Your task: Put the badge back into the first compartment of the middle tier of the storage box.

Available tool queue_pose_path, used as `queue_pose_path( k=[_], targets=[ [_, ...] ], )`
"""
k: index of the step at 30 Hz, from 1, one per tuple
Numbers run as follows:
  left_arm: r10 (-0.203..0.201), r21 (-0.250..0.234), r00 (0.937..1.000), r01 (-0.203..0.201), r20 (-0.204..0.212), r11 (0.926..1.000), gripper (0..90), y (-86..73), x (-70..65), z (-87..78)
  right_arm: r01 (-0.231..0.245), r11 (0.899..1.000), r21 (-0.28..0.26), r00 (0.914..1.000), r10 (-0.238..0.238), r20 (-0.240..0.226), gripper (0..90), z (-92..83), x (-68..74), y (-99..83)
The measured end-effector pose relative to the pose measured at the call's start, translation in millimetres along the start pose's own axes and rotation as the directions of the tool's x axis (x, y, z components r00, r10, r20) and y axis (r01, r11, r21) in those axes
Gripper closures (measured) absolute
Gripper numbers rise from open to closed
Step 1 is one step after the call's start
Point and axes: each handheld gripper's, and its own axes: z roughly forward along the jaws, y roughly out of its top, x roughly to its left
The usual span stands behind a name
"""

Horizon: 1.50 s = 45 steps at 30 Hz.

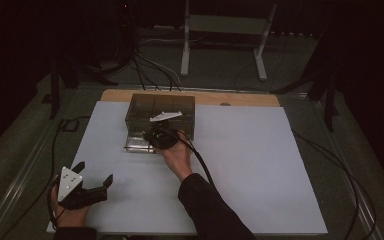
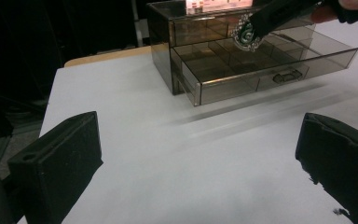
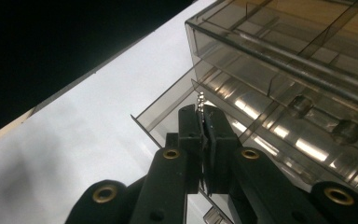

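The right gripper (image 3: 202, 105) has its two black jaws pressed together on a tiny silvery piece (image 3: 200, 98), which sticks out just past the fingertips (image 3: 214, 122). What the piece is cannot be told; it looks like a small metal bead or screw. Seen from the right gripper view, the piece hangs directly over the pulled-out lower drawer (image 3: 242, 116) of a smoky clear plastic drawer box (image 3: 279, 42), near the drawer's front corner and above one of its small compartments. Whether it touches the drawer floor cannot be told.

In the high view the right gripper (image 1: 156, 136) sits over the front of the drawer box (image 1: 160, 112), with the hand (image 1: 176, 155) behind it and a dark sleeve (image 1: 207, 205) running down to the bottom edge. The box stands toward the far edge of the white table (image 1: 240, 165), left of the middle, with its drawer (image 1: 137, 144) drawn out toward the person.

The left gripper (image 1: 94, 176) rests near the table's near left corner, well apart from the box. Its jaws stand wide, with nothing between them; in the left gripper view bare white table lies between the two black pads (image 2: 70, 149), and the drawer box (image 2: 242, 70) shows farther off, its open drawer divided into compartments.
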Motion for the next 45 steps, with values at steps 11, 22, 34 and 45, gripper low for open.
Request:
queue_pose_path(
  k=[11, 22, 34, 45],
  targets=[
    [0.002, 0.001, 1.0000, -0.002, -0.001, 1.0000, 1.1, 0.1, -0.5, 0.0, 0.002, 0.998, 0.055, 0.9998, -0.003, 0.020, 87.3, 9.7, 2.0, -3.5],
    [0.003, 0.001, 1.0000, -0.003, -0.001, 1.0000, 1.0, 0.0, -0.6, 0.3, 0.010, 0.996, 0.084, 0.9998, -0.011, 0.016, 84.8, 16.2, 5.0, -7.4],
    [0.007, 0.004, 1.0000, -0.007, -0.001, 1.0000, 1.0, 0.1, -1.9, 0.8, 0.014, 0.999, 0.048, 0.9996, -0.015, 0.025, 45.9, -5.8, -3.3, -0.6],
    [0.007, 0.007, 1.0000, -0.007, -0.001, 1.0000, 1.0, 0.0, -2.3, 1.5, 0.032, 0.999, 0.014, 0.9952, -0.033, 0.092, 16.1, -31.5, -9.2, 1.1]
  ],
)
